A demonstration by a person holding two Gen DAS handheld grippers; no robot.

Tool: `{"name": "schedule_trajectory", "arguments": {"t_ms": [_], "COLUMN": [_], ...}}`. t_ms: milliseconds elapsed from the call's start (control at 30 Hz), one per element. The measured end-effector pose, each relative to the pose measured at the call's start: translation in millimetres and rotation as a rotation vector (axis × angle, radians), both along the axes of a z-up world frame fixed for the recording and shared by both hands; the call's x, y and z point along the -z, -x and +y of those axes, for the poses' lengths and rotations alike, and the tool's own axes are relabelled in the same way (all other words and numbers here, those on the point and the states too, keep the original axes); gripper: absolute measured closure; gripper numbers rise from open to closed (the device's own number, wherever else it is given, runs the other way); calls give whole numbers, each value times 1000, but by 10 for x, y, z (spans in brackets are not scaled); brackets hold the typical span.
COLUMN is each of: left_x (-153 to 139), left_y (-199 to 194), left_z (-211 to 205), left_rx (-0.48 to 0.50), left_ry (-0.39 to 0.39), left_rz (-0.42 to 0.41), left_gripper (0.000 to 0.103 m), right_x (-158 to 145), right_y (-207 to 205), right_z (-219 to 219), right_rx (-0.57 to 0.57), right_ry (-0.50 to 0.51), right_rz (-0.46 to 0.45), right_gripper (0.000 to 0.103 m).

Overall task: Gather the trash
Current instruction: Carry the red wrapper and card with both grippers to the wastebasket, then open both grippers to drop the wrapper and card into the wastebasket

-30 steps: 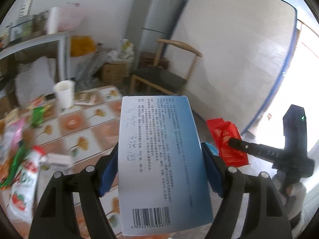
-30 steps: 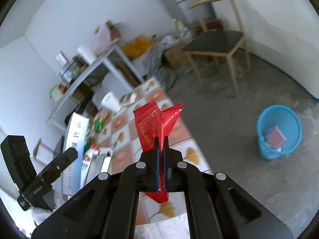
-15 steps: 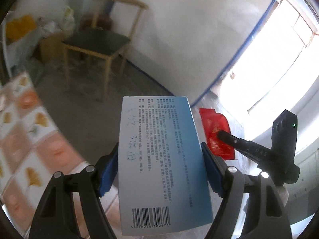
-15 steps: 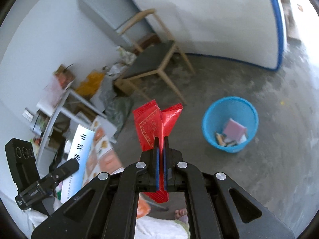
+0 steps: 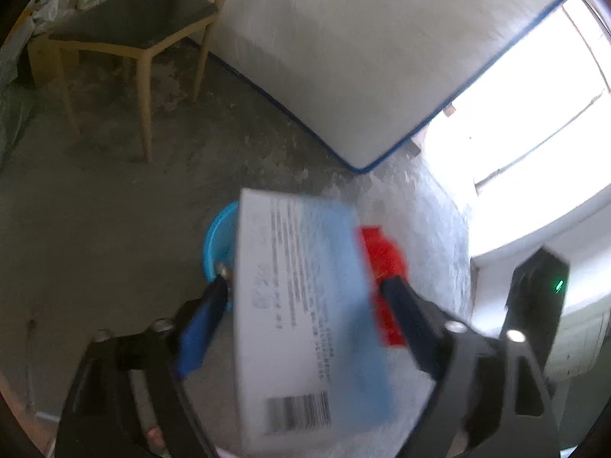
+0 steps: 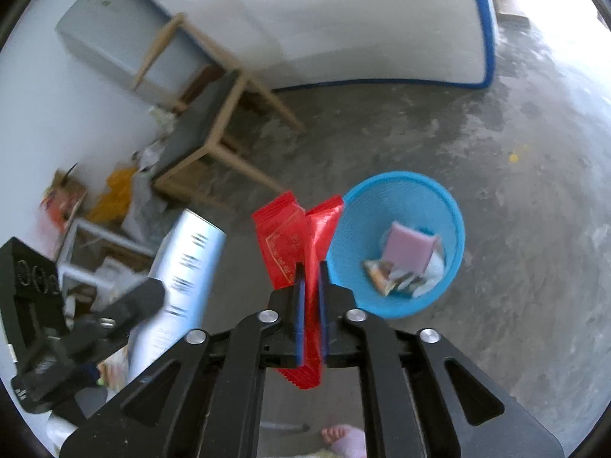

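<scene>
Both views are swinging away from the tiled table, which has left the frames, and toward the concrete floor, where the blue bin (image 6: 397, 244) is now sitting close ahead. At the left gripper (image 5: 305, 290), the white-and-blue box (image 5: 305, 320) is tilting between fingers that are now spread wider than a moment ago; blur is hiding whether the pads are pressing it or letting go, so the grip cannot be told. At the right gripper (image 6: 309, 278), the jaws are pinching tight on the red wrapper (image 6: 294, 236), which is standing up above the fingertips.

By the look of it, the carry is ending and the drop is beginning. The bin is already holding a pink packet (image 6: 408, 252) and other scraps, with room left. The next move is probably calling for each load to be brought over the bin's mouth before release, since the wrapper is light and could be drifting past the rim.

Around the bin the floor is lying bare on most sides. The wooden chair (image 6: 214, 114) is standing well apart behind it, and the leaning mattress (image 5: 382, 57) is further back.
</scene>
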State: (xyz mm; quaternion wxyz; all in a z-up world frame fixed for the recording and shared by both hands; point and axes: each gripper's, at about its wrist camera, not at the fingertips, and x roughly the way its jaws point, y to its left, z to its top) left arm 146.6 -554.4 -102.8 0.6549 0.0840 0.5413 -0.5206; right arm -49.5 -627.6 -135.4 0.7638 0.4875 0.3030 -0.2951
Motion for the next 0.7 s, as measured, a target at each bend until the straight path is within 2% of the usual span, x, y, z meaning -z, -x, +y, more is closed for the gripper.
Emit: {"name": "schedule_trajectory", "arguments": {"t_ms": [33, 67, 200, 333, 467, 567, 600, 700], "left_x": [55, 105, 199, 1, -430, -800, -995, -1431], "left_y": [-13, -22, -103, -102, -89, -86, -56, 42], "left_z": [-67, -118, -172, 84, 497, 824, 1042, 1631], "left_rx": [-13, -22, -42, -31, -26, -23, -23, -46], "left_ry": [-1, -4, -4, 63, 149, 211, 239, 312], "left_rz": [2, 7, 27, 20, -29, -78, -113, -216], "left_gripper": [13, 13, 13, 13, 13, 13, 13, 12], "right_x": [74, 206, 504, 513, 310, 7, -203, -622], "right_y": [-18, -50, -6, 166, 273, 230, 199, 84], "right_z": [-61, -137, -202, -62, 86, 208, 334, 623], "right_rx": [8, 21, 68, 78, 50, 6, -25, -108], "right_ry": [0, -4, -40, -45, 4, 69, 110, 220], "right_rz": [5, 27, 83, 77, 64, 32, 9, -50], "right_gripper": [68, 61, 60, 60, 60, 60, 58, 43]}}
